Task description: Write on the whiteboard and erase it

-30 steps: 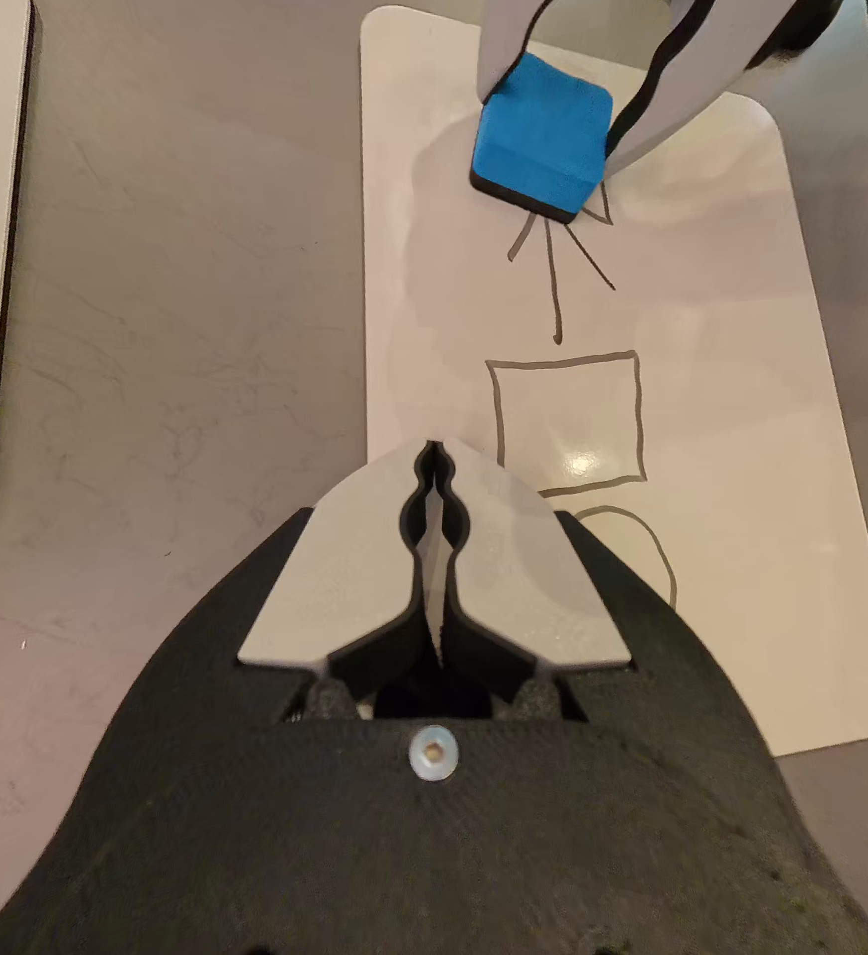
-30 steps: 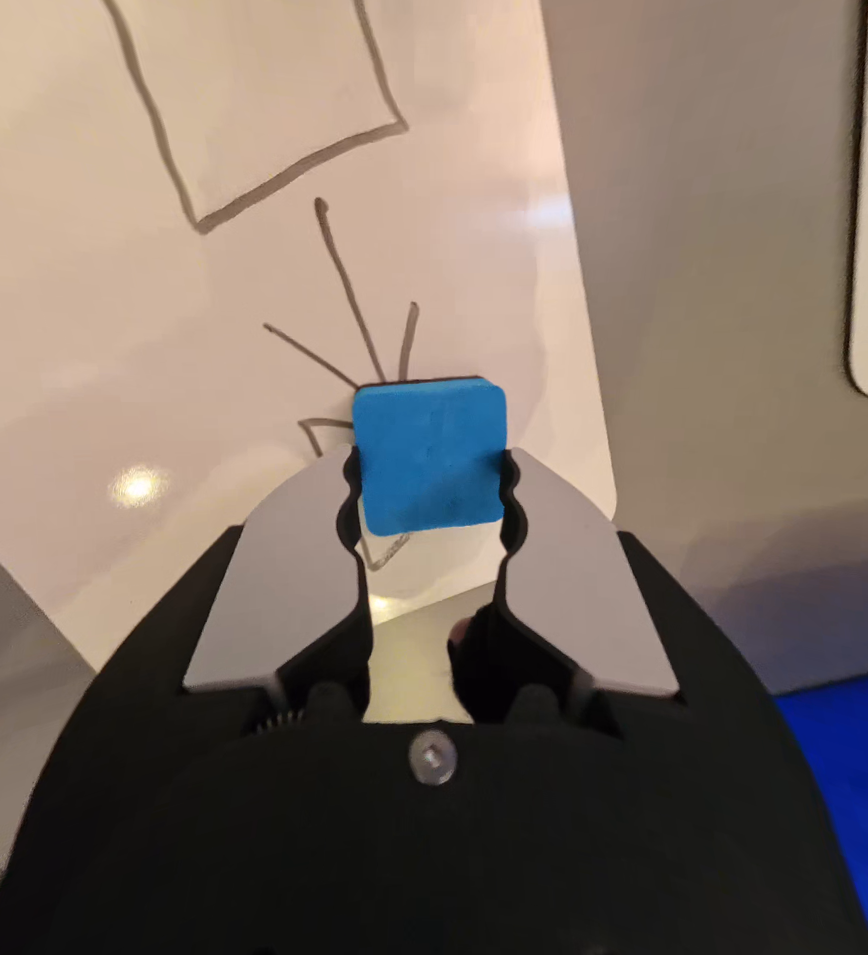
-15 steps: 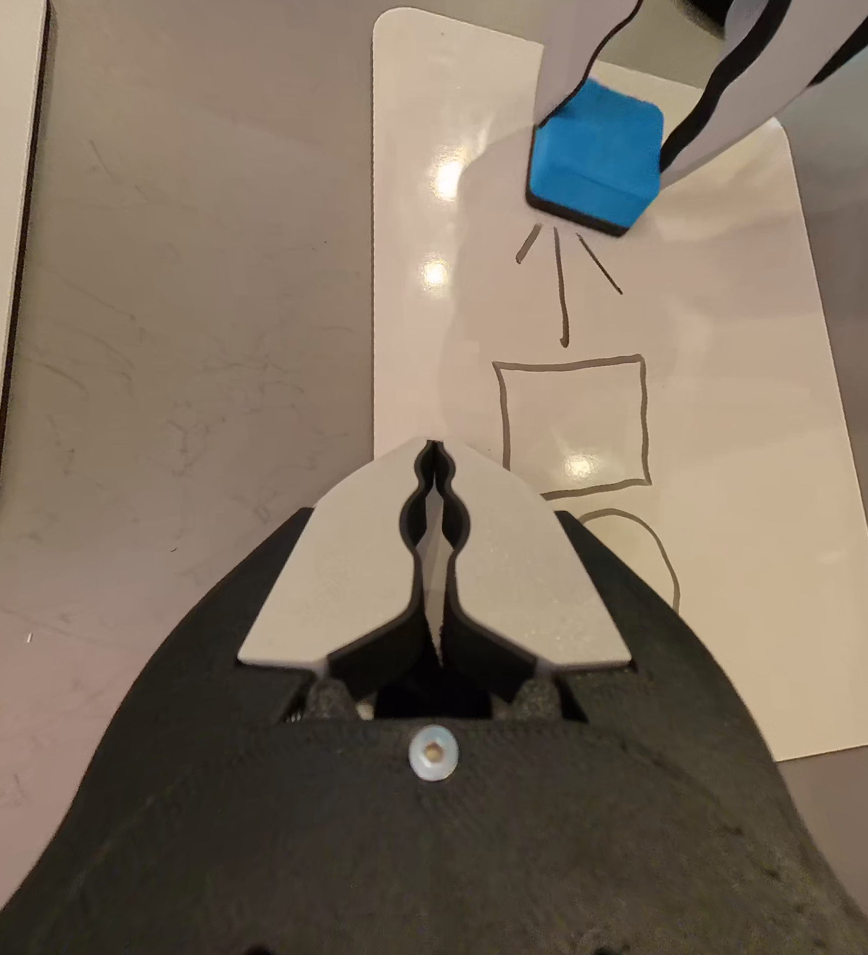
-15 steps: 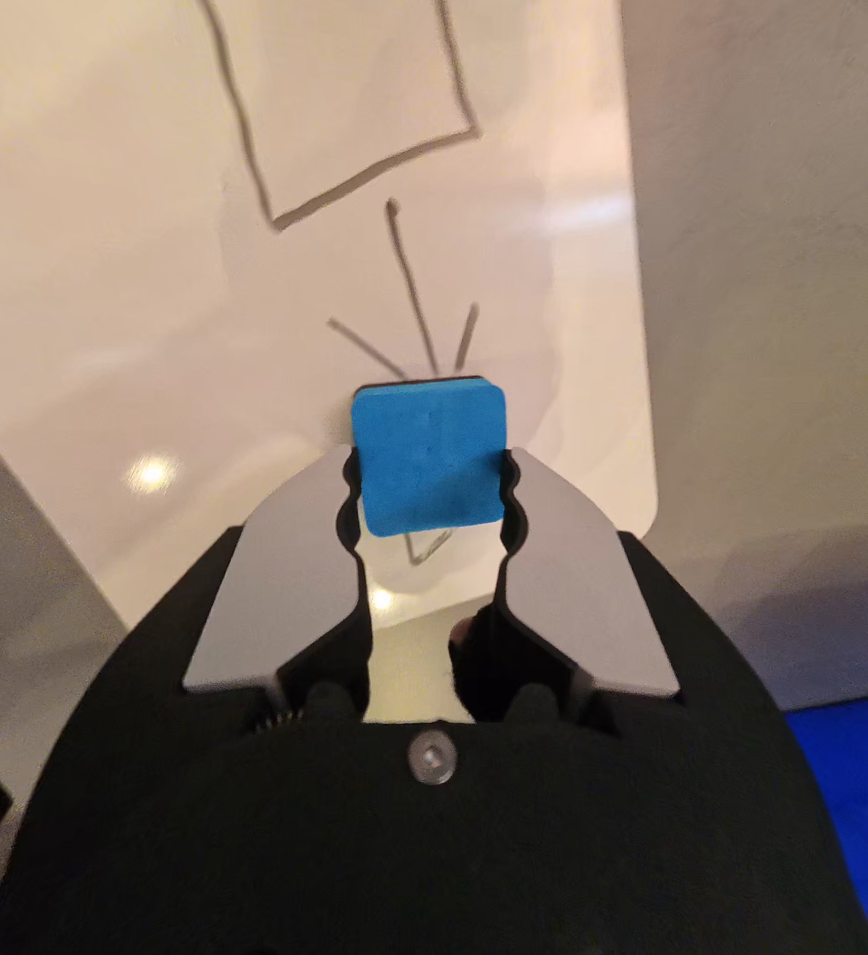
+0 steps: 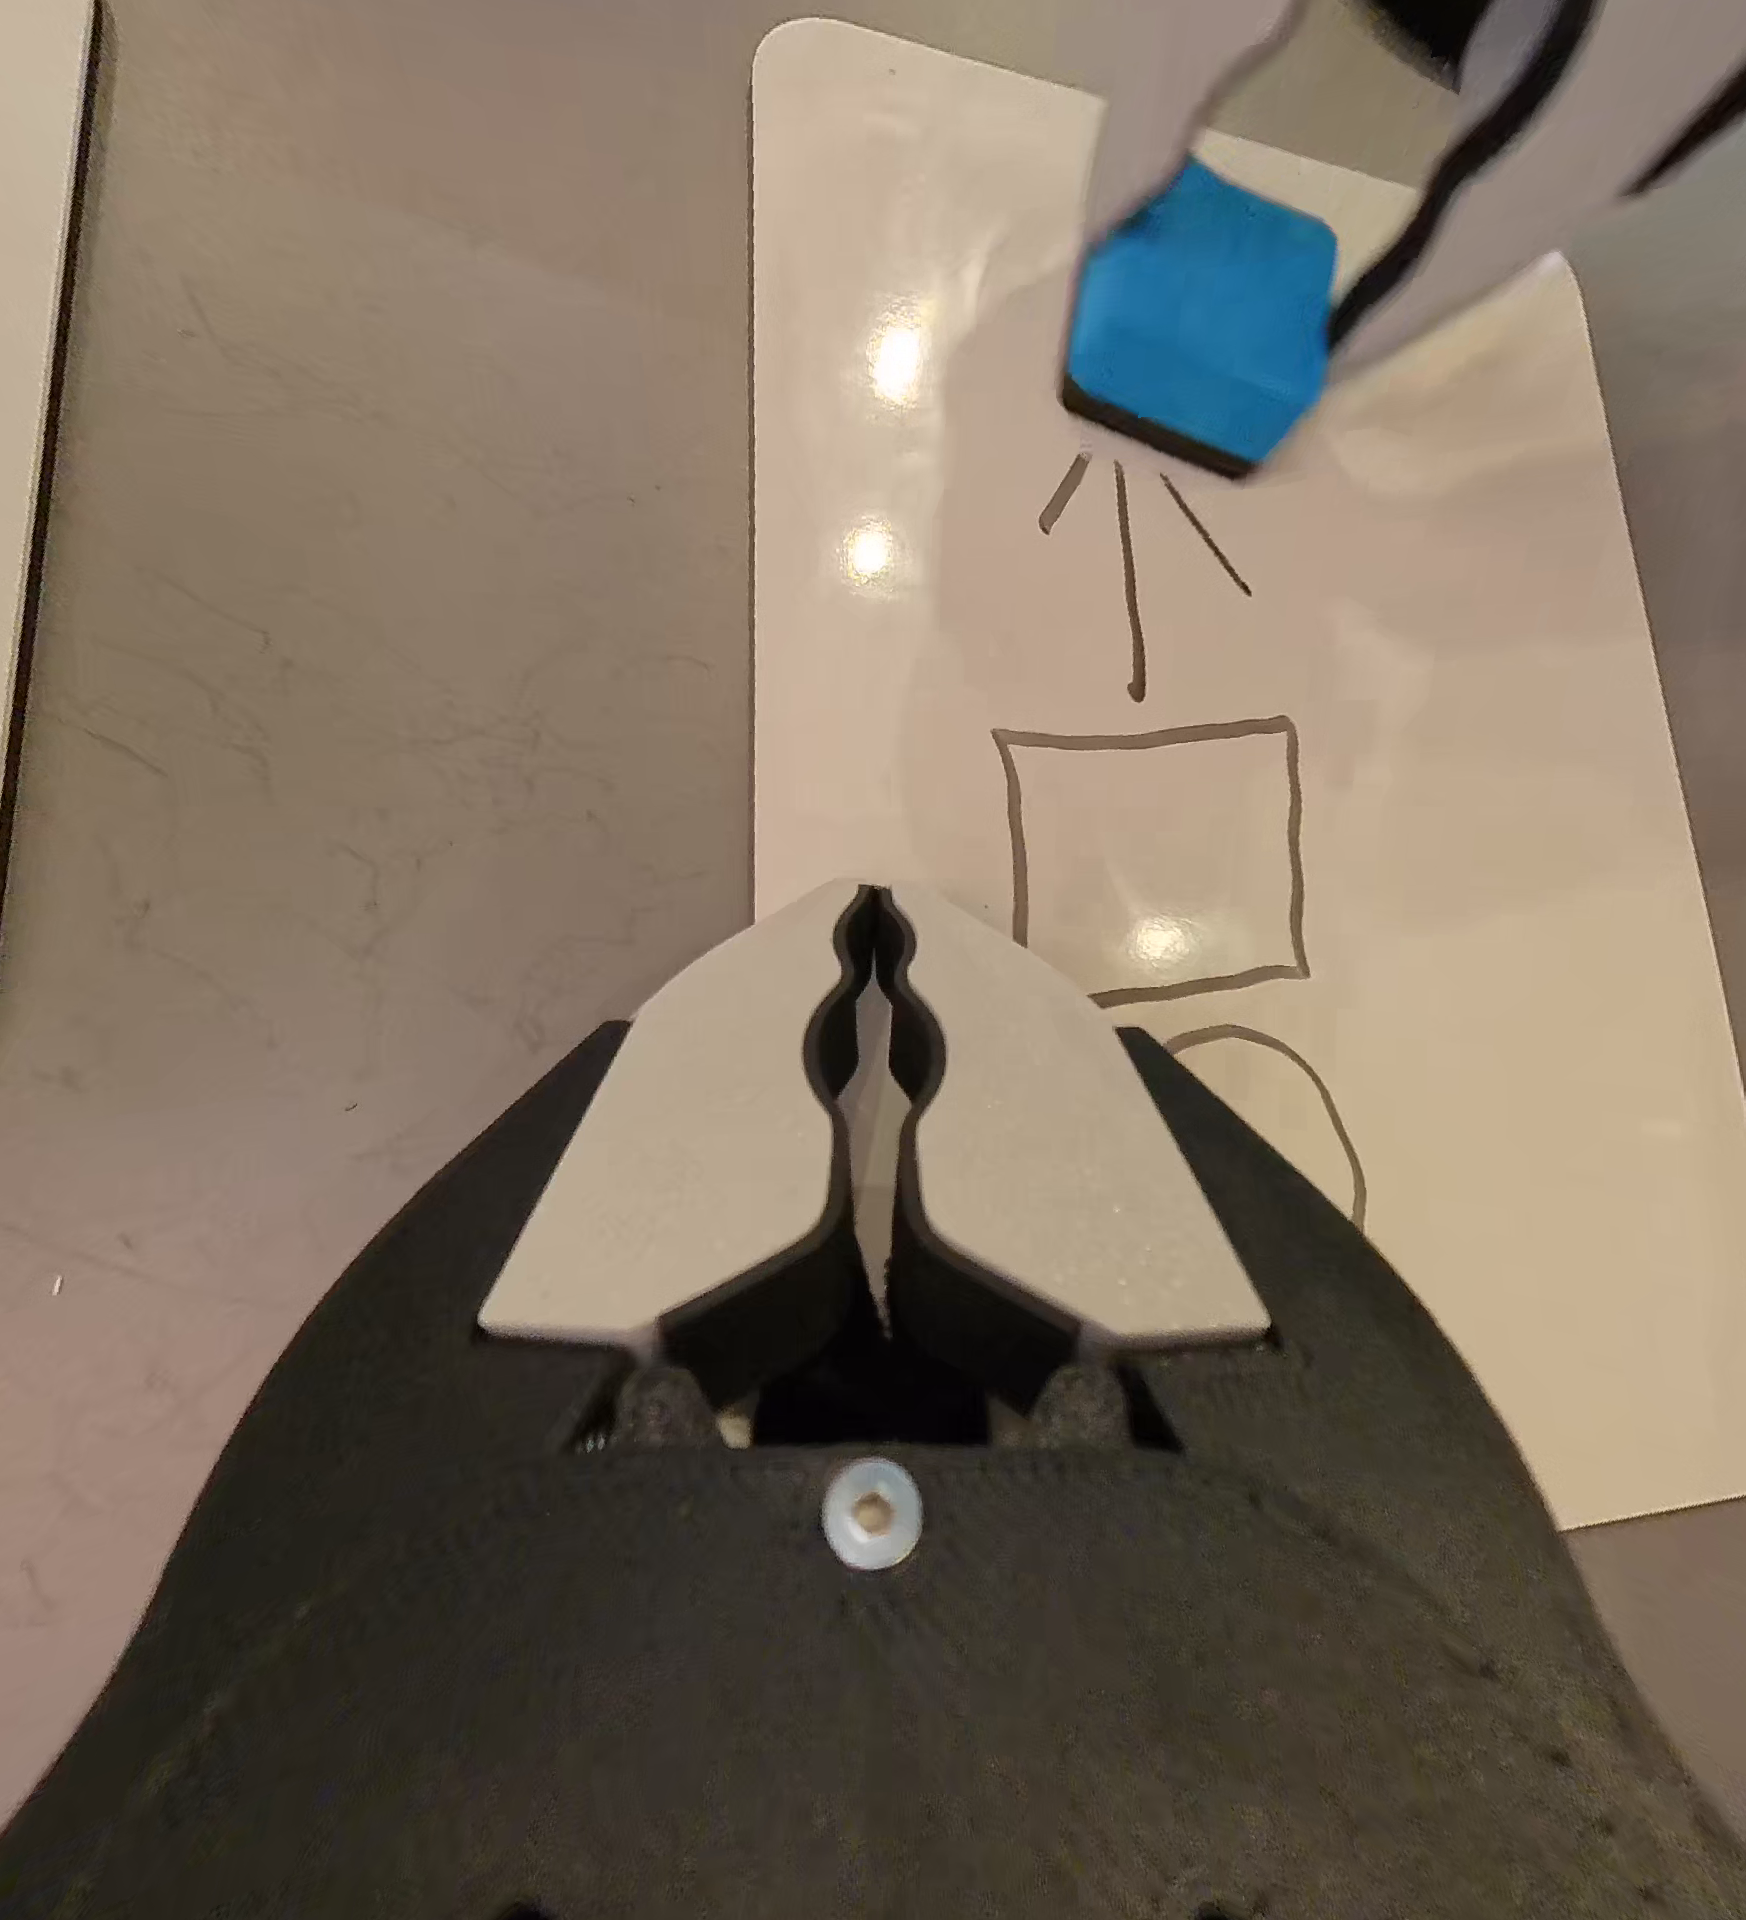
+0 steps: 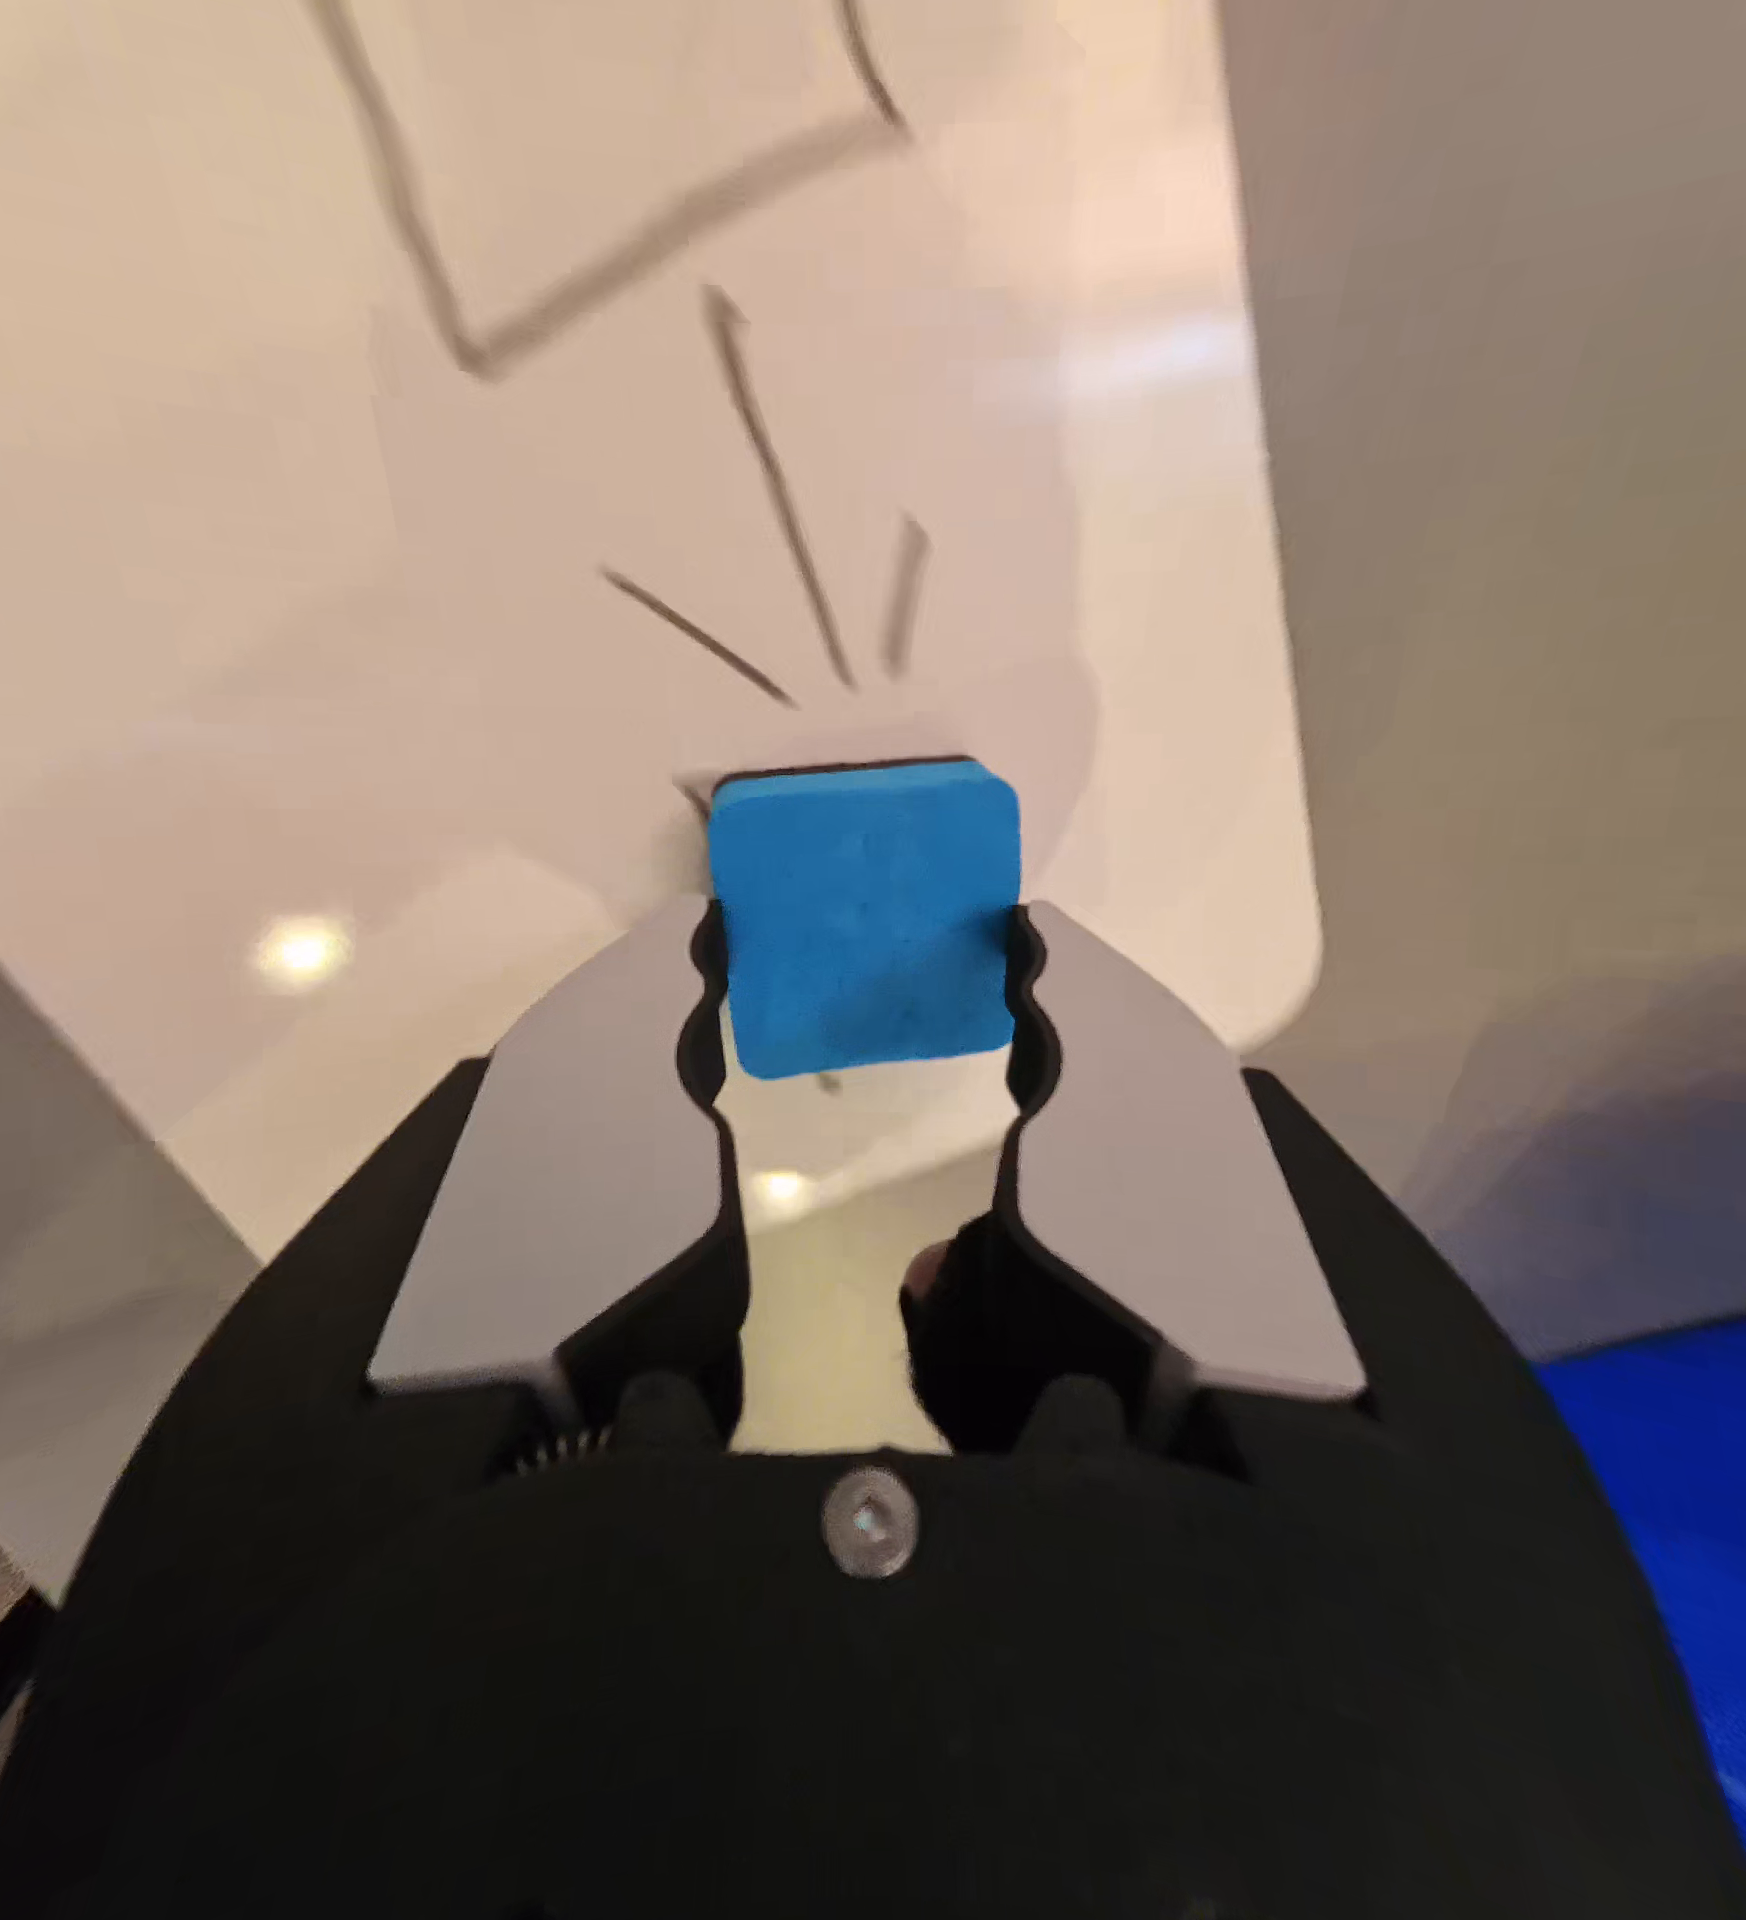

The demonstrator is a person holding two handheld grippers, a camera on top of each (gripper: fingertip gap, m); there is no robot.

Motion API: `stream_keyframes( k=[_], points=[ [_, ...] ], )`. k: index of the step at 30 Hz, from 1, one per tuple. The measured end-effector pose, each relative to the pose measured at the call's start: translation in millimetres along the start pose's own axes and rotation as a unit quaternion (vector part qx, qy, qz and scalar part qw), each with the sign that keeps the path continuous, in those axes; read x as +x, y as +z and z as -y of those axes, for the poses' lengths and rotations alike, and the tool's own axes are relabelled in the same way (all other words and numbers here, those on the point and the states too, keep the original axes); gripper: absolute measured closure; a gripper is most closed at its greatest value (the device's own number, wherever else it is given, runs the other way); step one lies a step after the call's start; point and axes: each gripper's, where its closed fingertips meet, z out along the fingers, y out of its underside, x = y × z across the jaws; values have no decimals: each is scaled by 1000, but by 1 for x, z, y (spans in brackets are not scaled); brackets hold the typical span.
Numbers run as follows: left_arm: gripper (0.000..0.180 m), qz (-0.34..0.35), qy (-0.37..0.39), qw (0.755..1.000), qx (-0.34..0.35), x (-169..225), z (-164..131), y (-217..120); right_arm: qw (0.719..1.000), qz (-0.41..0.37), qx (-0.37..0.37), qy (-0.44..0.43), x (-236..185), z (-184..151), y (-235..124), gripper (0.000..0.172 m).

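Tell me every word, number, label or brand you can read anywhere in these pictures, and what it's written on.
None: no readable words, numbers, labels or brands appear in either view.
The whiteboard bears only hand-drawn marks: a square, three spreading strokes and part of a curved outline.
The blue eraser held in the right gripper is plain.
The shut left gripper carries no marking.

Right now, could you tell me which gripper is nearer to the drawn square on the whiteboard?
Left. The left gripper is shut right beside the drawn square; the right gripper holds the blue eraser beyond the three strokes.
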Motion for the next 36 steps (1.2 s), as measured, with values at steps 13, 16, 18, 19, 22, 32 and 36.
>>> stream_keyframes(
  k=[13,16,18,19,22,32,36],
  points=[
    [180,5,0,1000,2,-1,0,0,999,20,-23,-18,-17,-21,-7,119],
    [180,2,-1,1000,1,-1,1,1,999,-3,-24,26,4,-27,-4,119],
    [180,2,-1,1000,1,-1,1,1,1000,-1,13,13,-5,-2,0,119],
    [180,4,0,1000,2,-1,1,0,999,12,29,-8,-17,7,0,119],
    [180,9,2,1000,3,-1,1,0,999,38,-6,-17,-30,-19,-8,119],
    [180,5,0,1000,4,-1,1,0,998,31,12,-55,-33,15,-1,118],
    [180,1,-1,1000,3,0,1,1,999,21,-32,-5,7,-9,0,119]
  ],
)
